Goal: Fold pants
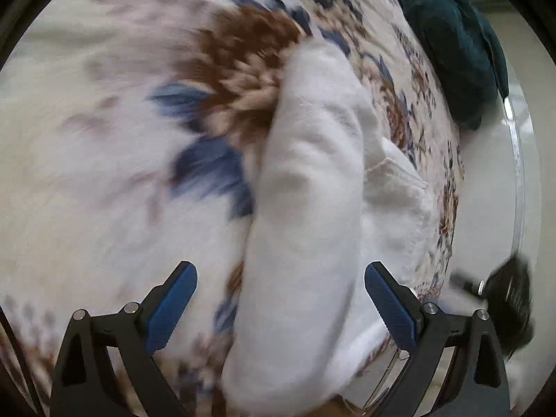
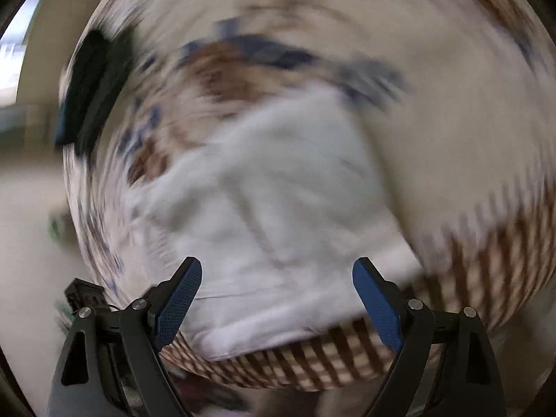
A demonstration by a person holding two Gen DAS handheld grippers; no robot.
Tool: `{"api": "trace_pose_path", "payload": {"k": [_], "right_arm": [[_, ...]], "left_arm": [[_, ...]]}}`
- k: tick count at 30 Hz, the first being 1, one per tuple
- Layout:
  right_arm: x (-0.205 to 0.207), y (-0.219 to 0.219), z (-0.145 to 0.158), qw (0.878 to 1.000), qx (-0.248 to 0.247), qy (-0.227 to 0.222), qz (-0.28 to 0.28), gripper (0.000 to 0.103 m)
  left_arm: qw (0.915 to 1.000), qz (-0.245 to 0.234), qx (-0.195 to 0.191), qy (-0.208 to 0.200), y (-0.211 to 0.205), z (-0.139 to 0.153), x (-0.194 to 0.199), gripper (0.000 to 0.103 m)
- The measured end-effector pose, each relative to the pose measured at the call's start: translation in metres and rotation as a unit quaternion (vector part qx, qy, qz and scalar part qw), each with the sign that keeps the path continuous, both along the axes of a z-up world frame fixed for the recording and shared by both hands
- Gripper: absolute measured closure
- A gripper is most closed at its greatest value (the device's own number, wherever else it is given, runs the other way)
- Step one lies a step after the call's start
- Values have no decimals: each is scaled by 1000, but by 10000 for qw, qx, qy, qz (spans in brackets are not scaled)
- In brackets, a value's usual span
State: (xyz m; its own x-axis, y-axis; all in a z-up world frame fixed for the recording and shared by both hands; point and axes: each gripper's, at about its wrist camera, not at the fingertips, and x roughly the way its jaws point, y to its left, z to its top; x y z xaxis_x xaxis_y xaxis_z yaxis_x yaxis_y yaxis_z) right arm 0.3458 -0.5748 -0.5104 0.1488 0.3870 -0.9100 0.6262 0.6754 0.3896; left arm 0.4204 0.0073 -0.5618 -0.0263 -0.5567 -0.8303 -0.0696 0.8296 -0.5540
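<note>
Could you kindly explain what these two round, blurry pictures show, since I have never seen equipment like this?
No robot here: a person holds a two-fingered claw in each hand, each with a fisheye camera looking along its fingers. One picture is from the left claw, the other from the right claw. Both are open and hold nothing. White pants, already bunched or partly folded, lie on a floral bedspread. A dark teal cloth sits at the far edge. The blur comes from motion.
</note>
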Motion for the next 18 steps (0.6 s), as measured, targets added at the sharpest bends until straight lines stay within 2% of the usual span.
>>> {"api": "trace_pose_path", "payload": {"k": [1, 3, 7, 10, 14, 15, 16, 17, 18], "right_arm": [[-19, 1, -10, 9996, 146, -18, -250, 12], [-52, 5, -37, 9965, 573, -85, -606, 12], [-88, 29, -91, 9864, 1346, -171, -931, 12], [-97, 42, -127, 9685, 1947, -619, -1424, 12], [-98, 42, -147, 9346, 2391, -1344, -2266, 11], [-99, 41, -152, 9229, 2464, -1471, -2566, 11], [-101, 41, -159, 9089, 2544, -1531, -2928, 11], [-101, 42, -163, 9013, 2572, -1559, -3118, 11], [-98, 45, -165, 9002, 2497, -1572, -3202, 11]], "left_arm": [[9998, -88, 164, 116, -5, -13, 3, 2], [9993, 30, 53, 358, -2, -31, 7, 2], [9993, -19, -11, 381, 2, -25, 6, 2], [9994, -65, -98, 318, -11, -21, 8, 2], [9994, 13, -240, 250, -23, -27, 18, 4], [9994, 14, -307, 185, -31, -26, 24, 4], [9991, 1, -394, 126, -40, -27, 29, 8], [9986, -40, -529, 30, -48, -26, 31, 28], [9986, -76, -516, -15, -52, -22, 31, 32]]}}
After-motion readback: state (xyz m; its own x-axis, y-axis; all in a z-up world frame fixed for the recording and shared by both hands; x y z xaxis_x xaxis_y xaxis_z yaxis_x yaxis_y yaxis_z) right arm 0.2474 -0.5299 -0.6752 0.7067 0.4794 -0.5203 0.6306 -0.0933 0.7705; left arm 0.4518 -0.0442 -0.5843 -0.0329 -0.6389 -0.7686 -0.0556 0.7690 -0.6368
